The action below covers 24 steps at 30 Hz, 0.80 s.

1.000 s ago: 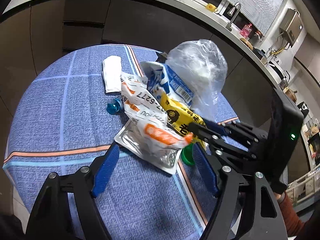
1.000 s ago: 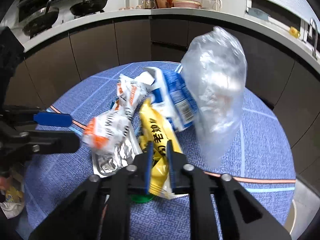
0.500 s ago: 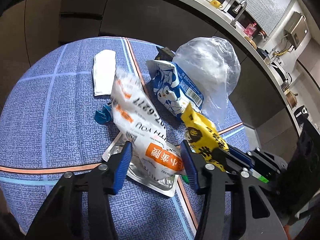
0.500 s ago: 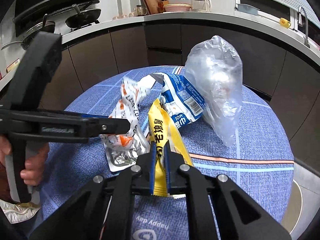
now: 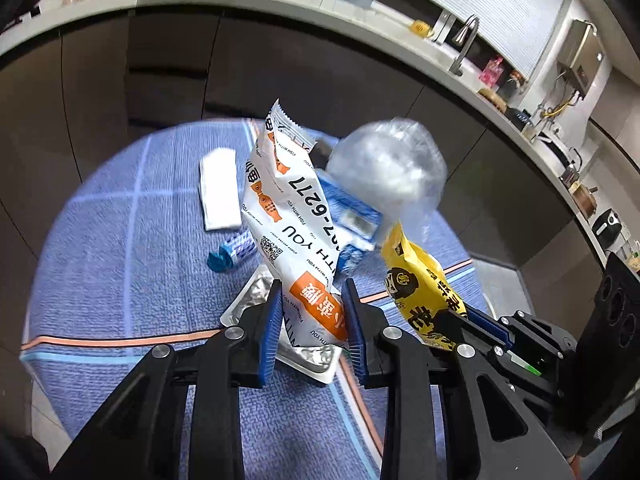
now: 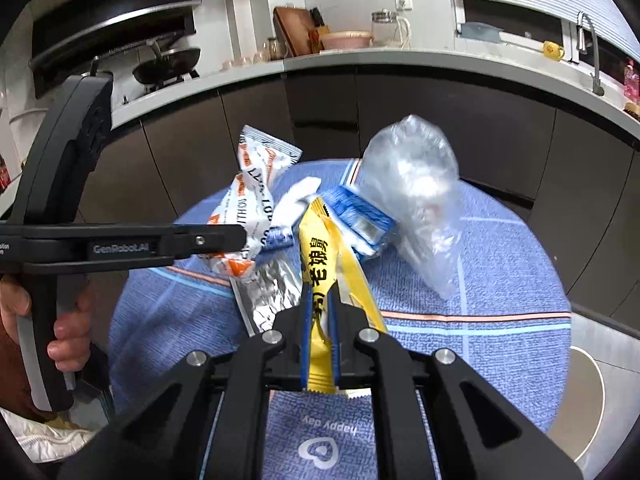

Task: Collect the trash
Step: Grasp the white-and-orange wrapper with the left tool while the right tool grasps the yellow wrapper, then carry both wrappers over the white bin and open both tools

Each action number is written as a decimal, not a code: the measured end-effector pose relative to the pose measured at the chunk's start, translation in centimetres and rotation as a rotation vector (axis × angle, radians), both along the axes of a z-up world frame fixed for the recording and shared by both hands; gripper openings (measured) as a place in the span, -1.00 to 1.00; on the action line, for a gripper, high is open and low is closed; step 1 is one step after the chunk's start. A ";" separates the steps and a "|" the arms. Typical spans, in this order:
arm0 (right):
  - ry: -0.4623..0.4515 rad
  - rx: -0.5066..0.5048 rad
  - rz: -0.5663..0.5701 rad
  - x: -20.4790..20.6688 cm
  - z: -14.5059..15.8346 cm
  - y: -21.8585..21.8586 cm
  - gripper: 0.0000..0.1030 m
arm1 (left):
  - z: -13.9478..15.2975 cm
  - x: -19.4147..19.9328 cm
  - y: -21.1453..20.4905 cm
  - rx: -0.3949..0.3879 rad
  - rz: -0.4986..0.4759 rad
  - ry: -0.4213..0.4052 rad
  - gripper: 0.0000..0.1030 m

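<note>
**Two wrappers gripped, both light and crinkly**

Two pieces of trash are in the grippers above the blue tablecloth point(image 5: 120, 264). The left gripper point(image 5: 310, 328) has its jaws closing on the lower end of the white-and-orange snack wrapper point(image 5: 288, 216), which stands up between the blue pads with its serrated top edge in the air; its silver foil inner face shows just below the pads. The right gripper point(image 6: 320, 336) is clamped tight on the yellow wrapper point(image 6: 320, 264), taken near one end so that the rest sticks out forward over the cloth.

Both wrappers look like thin film — near weightless, soft and smooth-faced. By that judgement they will bend and flap instead of holding shape, and a glossy surface could slide out of a loose pinch. The safer hold is probably across a flat or creased part well in from the edge, as the right gripper has it, not on a corner.

Well behind them on the cloth lie the blue-and-white packet point(image 5: 352, 216), the clear plastic bag point(image 6: 420, 196) puffed up beside it, a folded white tissue point(image 5: 218, 192) and a small blue cap piece point(image 5: 224, 258). The bag will likely collapse when squeezed — a gathered fold looks the best place to take it.
</note>
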State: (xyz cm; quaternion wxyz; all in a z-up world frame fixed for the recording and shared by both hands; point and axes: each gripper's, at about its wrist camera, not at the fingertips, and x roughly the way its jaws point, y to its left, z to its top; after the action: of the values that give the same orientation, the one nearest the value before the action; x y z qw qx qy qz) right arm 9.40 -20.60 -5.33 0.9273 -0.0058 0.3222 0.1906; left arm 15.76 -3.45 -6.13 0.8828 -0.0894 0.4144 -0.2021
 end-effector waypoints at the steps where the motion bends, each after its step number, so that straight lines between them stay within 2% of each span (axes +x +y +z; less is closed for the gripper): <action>1: -0.010 0.006 -0.003 -0.4 0.3 -0.3 -0.83 | 0.4 -0.5 0.0 -0.004 0.000 -0.010 -0.49; 6: -0.068 0.026 -0.028 -2.2 2.3 -1.3 -0.83 | 3.0 -2.7 -0.3 -0.038 -0.016 -0.064 -0.51; 14: -0.138 0.052 -0.091 -4.3 4.6 -3.3 -0.83 | 5.2 -4.6 -1.4 -0.066 -0.054 -0.103 -0.53; 24: -0.147 0.083 -0.208 -6.0 4.2 -8.4 -0.83 | 5.8 -5.4 -6.3 -0.049 -0.165 -0.109 -0.53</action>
State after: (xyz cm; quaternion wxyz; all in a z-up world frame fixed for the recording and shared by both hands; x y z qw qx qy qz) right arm 3.36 -28.98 -1.12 0.9625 0.0519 0.2442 0.1057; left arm 10.38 -9.77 -0.36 0.8820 -0.0653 0.3666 -0.2889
